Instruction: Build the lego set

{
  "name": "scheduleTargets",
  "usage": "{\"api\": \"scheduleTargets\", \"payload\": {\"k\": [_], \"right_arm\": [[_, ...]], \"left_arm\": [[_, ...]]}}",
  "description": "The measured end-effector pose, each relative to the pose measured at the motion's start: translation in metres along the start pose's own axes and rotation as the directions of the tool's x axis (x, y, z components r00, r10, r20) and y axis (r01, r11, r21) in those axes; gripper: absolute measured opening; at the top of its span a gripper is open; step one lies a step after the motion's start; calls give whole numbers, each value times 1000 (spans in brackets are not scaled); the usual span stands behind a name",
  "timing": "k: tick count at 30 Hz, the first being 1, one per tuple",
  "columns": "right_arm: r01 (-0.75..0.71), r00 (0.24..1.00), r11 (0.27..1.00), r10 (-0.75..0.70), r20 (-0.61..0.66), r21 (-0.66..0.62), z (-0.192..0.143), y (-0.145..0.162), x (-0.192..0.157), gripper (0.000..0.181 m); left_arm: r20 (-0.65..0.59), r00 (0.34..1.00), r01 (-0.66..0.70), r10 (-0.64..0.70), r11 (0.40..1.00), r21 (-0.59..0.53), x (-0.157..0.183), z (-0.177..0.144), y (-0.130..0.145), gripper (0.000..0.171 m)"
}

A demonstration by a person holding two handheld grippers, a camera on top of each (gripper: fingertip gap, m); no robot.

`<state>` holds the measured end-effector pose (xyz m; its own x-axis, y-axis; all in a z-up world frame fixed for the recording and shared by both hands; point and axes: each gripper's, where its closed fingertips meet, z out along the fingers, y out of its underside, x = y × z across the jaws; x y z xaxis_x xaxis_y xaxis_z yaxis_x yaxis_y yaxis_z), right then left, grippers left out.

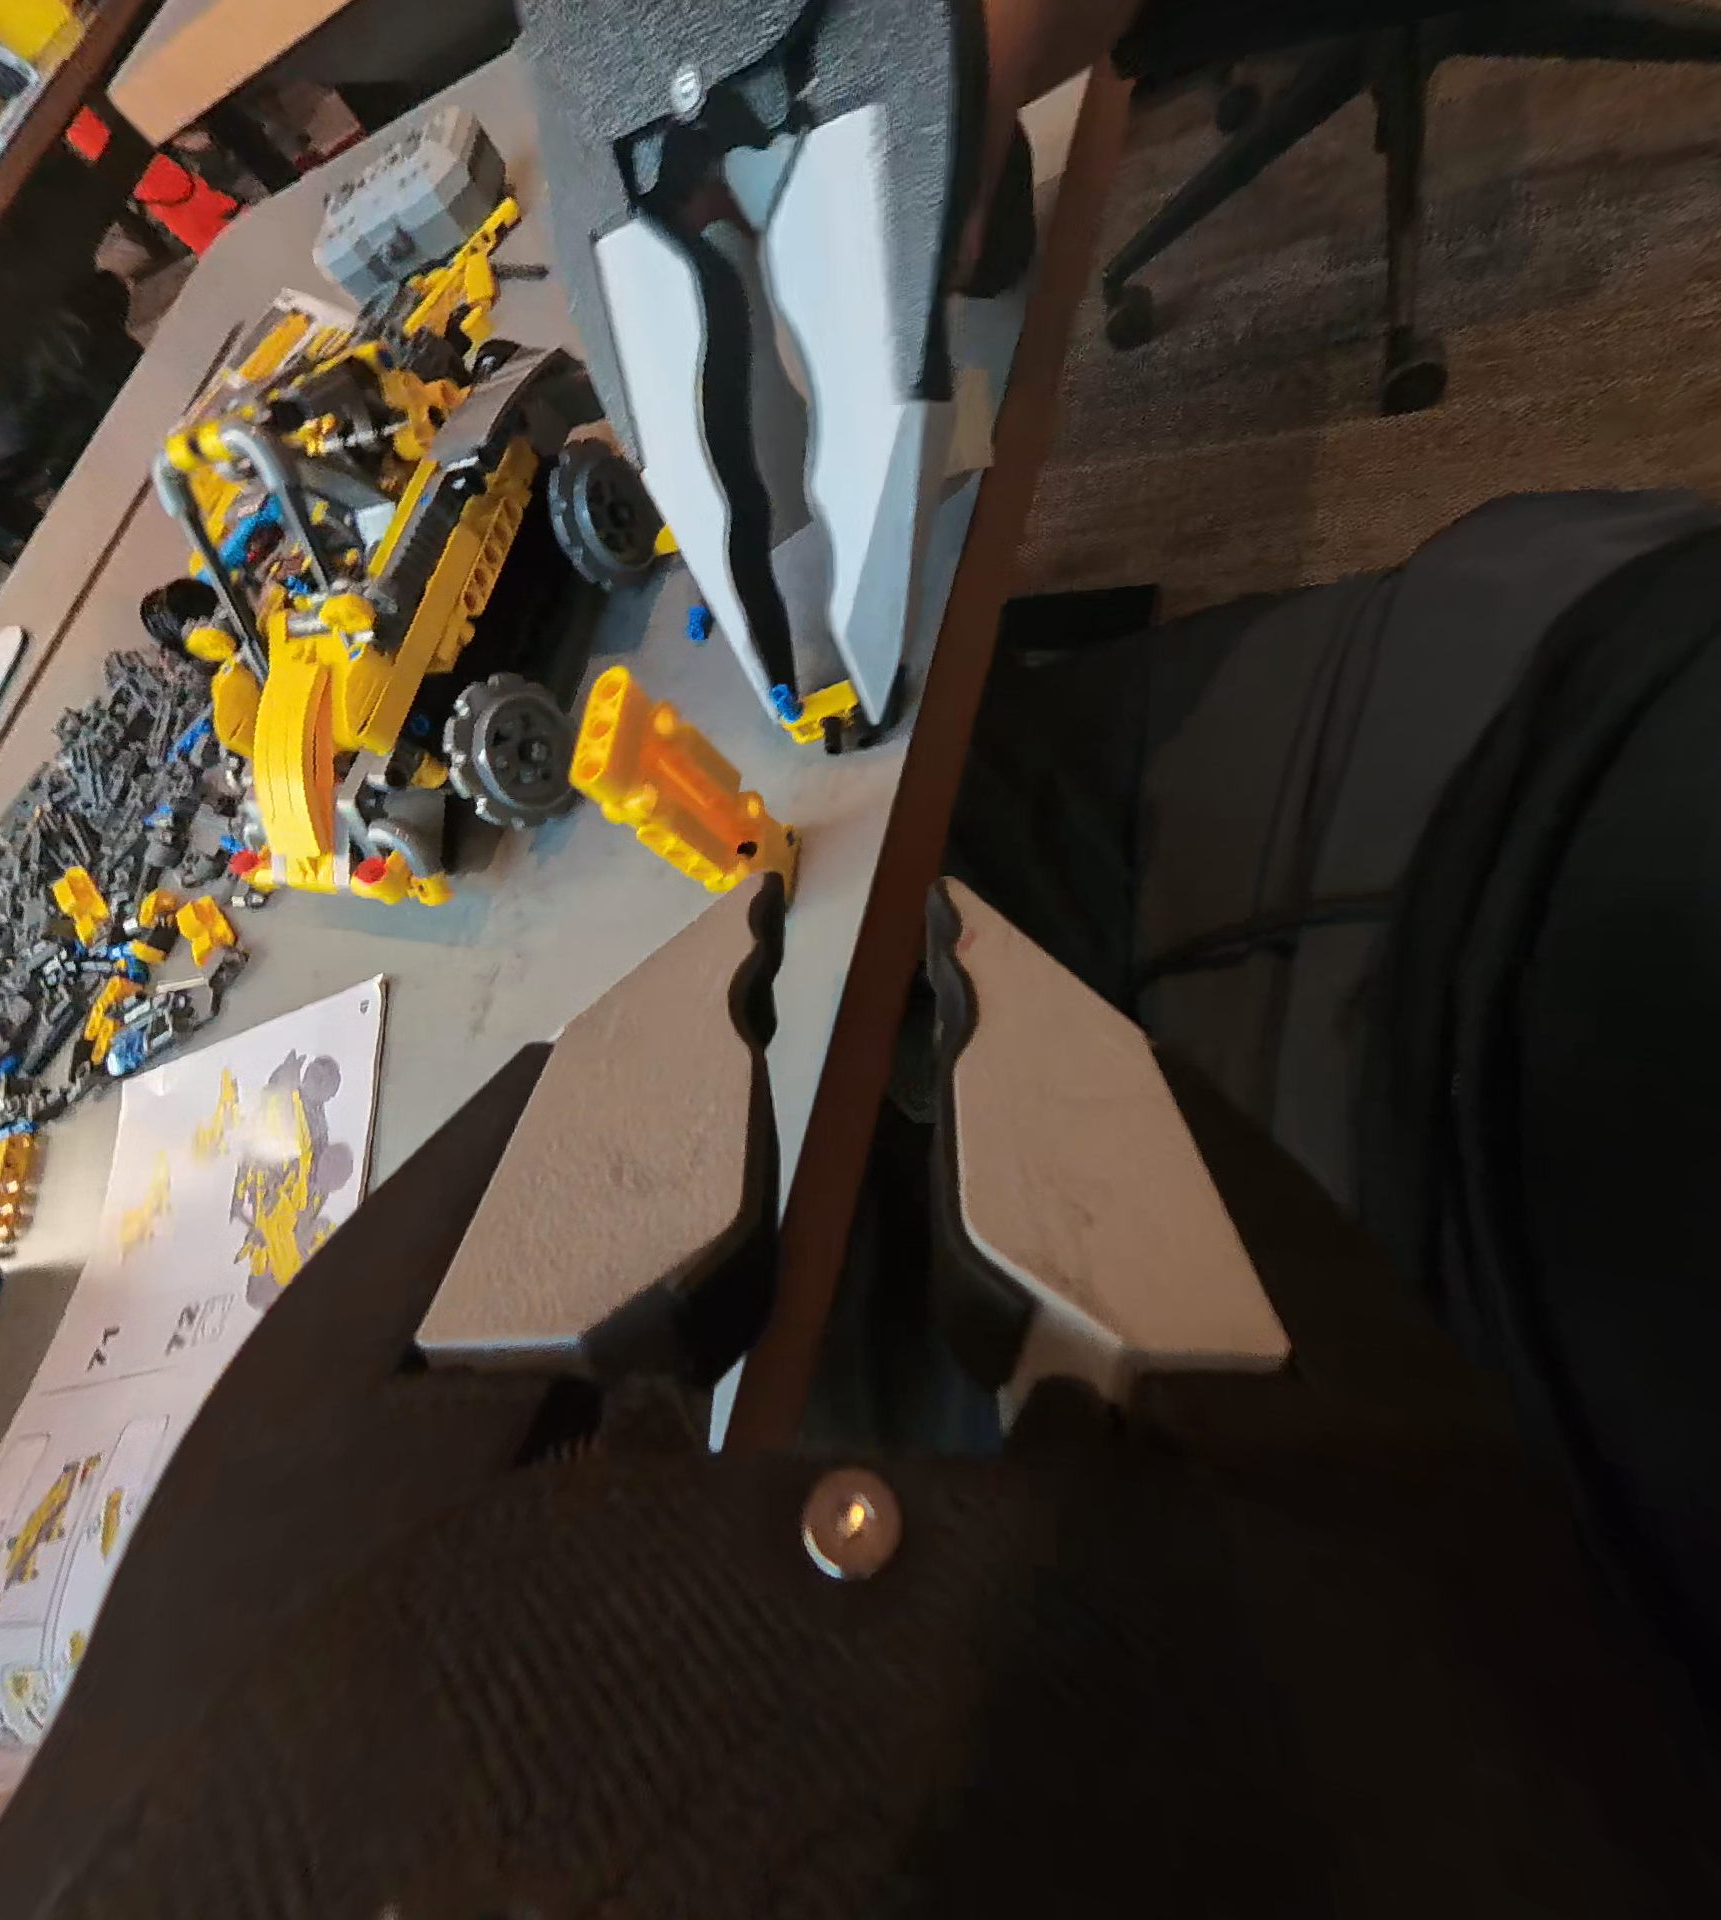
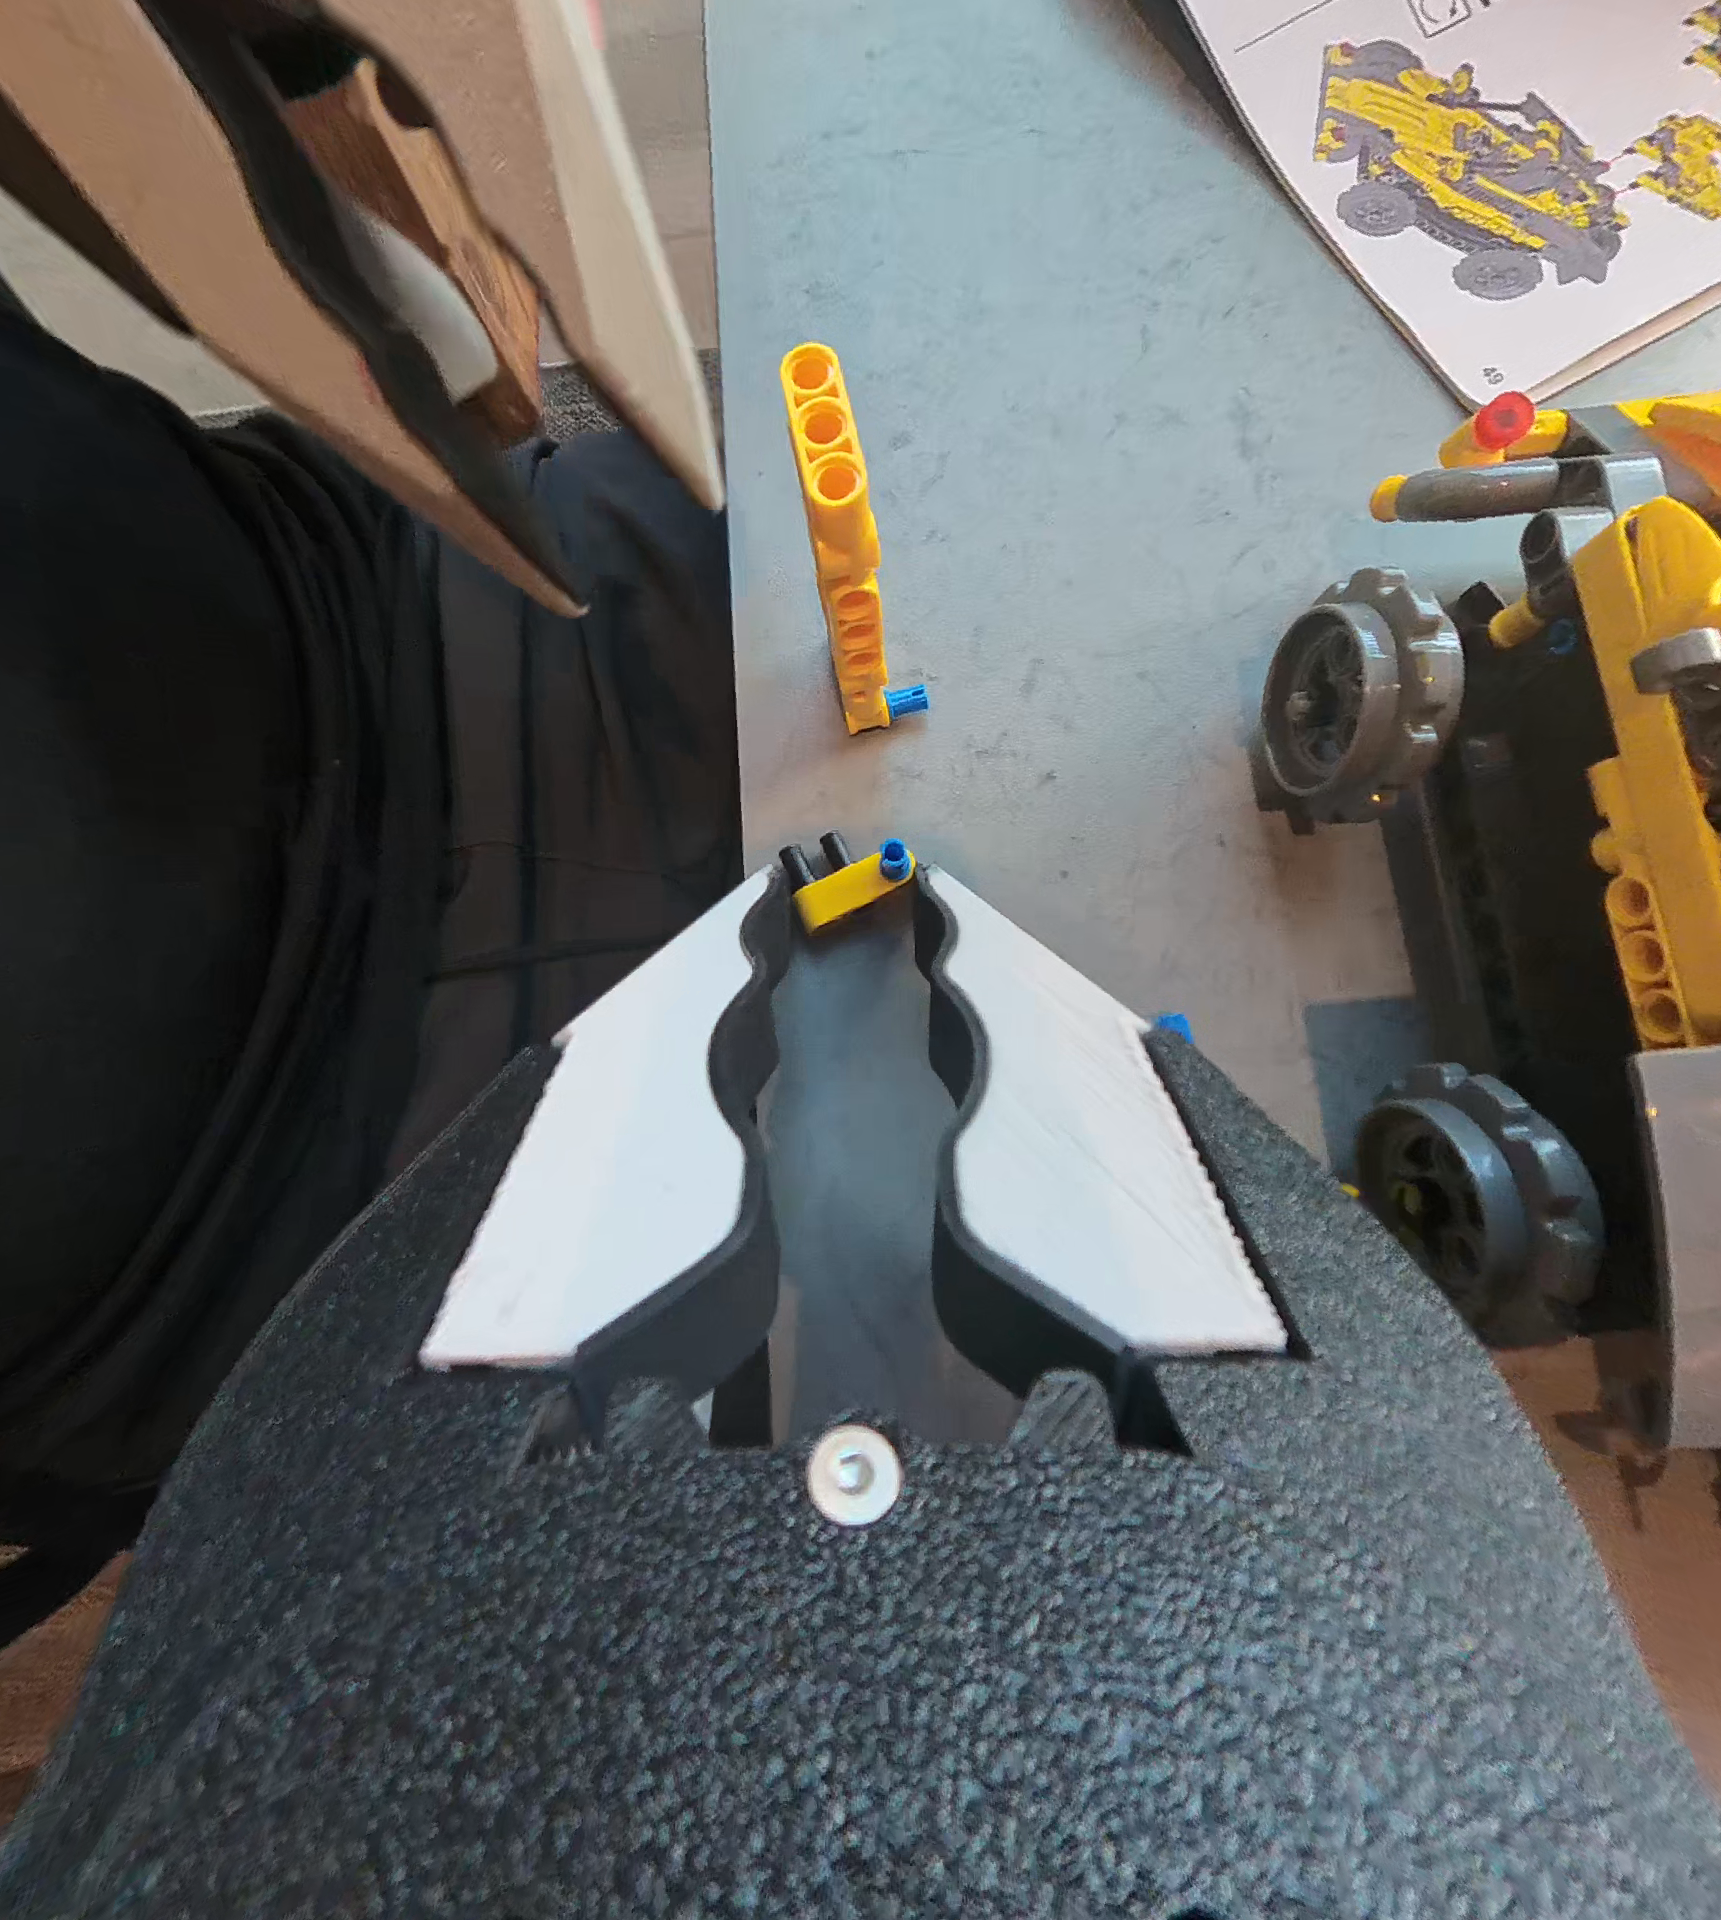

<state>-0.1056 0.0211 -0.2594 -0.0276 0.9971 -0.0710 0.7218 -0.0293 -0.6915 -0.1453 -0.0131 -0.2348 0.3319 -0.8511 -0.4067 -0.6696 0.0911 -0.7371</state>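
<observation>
Left wrist view: the left gripper hangs at the near edge of the table, jaws spread and empty, one finger over the tabletop and the other past the edge. Just ahead of its tip lies a yellow beam. Beyond that, the right gripper points down, pinching a small yellow piece. A yellow model, loose parts and a booklet lie to the left. Right wrist view: the right jaws are closed on the piece at their tips – blue and black pins stick out of it – just above the table, with the beam close ahead and the model to the right.
</observation>
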Motion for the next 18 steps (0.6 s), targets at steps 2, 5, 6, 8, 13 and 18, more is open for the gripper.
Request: {"api": "scheduleTargets", "payload": {"k": [2,5,6,8,13,18], "right_arm": [[-53,999,999,53,6,9,-1,0,0,23],[-159,985,987,157,68,32,-3,-4,-8,23],[-191,978,981,187,93,37,-3,-6,-12,23],[-232,966,971,225,129,47,-4,-9,-18,23],[-319,926,945,295,237,71,-9,-20,-34,22],[-343,903,938,313,294,55,-7,-20,-41,22]], "left_arm": [[-4,999,-50,50,999,-2,7,5,-5,22],[39,991,-124,124,992,-14,10,15,-12,19],[58,987,-147,148,989,-15,10,18,-16,20],[86,978,-191,191,982,-14,10,22,-22,20],[109,952,-286,286,958,-15,15,28,-27,7],[126,929,-348,348,937,-17,18,26,-27,3]]}}
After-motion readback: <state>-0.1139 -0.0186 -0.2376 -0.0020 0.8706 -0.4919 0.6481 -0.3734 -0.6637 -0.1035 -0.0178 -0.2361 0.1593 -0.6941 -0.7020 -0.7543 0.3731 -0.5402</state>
